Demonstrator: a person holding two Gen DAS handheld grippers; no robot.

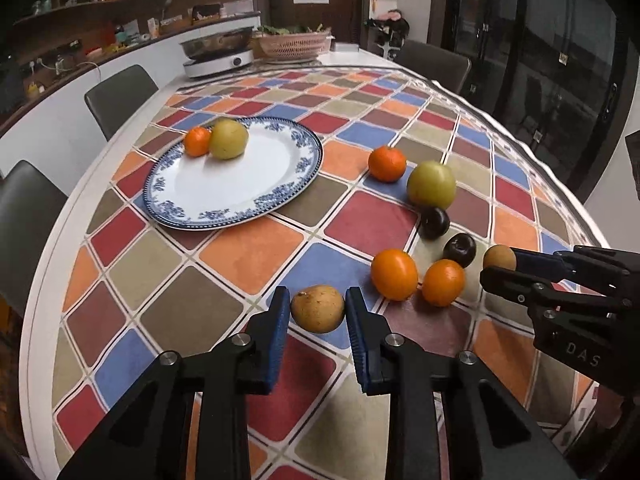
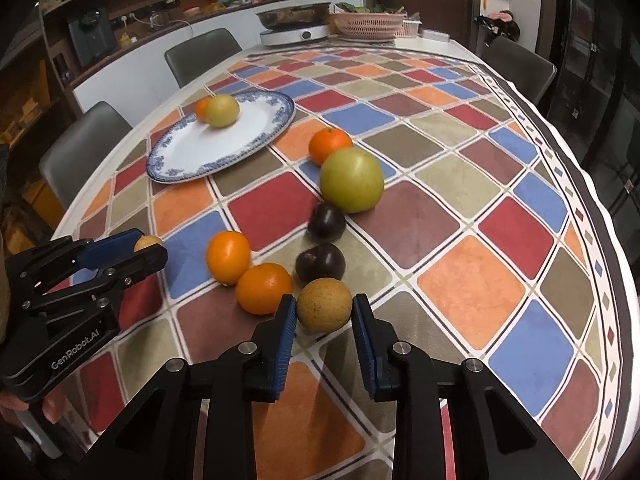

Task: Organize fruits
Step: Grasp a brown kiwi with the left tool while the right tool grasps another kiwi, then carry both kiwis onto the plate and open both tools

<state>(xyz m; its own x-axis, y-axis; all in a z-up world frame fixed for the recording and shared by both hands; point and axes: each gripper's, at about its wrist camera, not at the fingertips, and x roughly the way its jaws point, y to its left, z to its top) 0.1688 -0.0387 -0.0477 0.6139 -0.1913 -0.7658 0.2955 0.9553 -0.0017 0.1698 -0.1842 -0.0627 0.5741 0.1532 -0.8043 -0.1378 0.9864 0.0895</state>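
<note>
Left wrist view: checkered tablecloth [image 1: 248,252] fills the frame, with the blue-rimmed plate [image 1: 280,196] at ten o'clock bearing a yellow-green fruit [image 1: 228,139] and a small orange [image 1: 197,141]. Left gripper [image 1: 318,308] is clamped on a brown fruit [image 1: 317,309] at six o'clock. Right gripper [image 2: 324,310] is clamped on a tan round fruit [image 2: 324,310].
</note>
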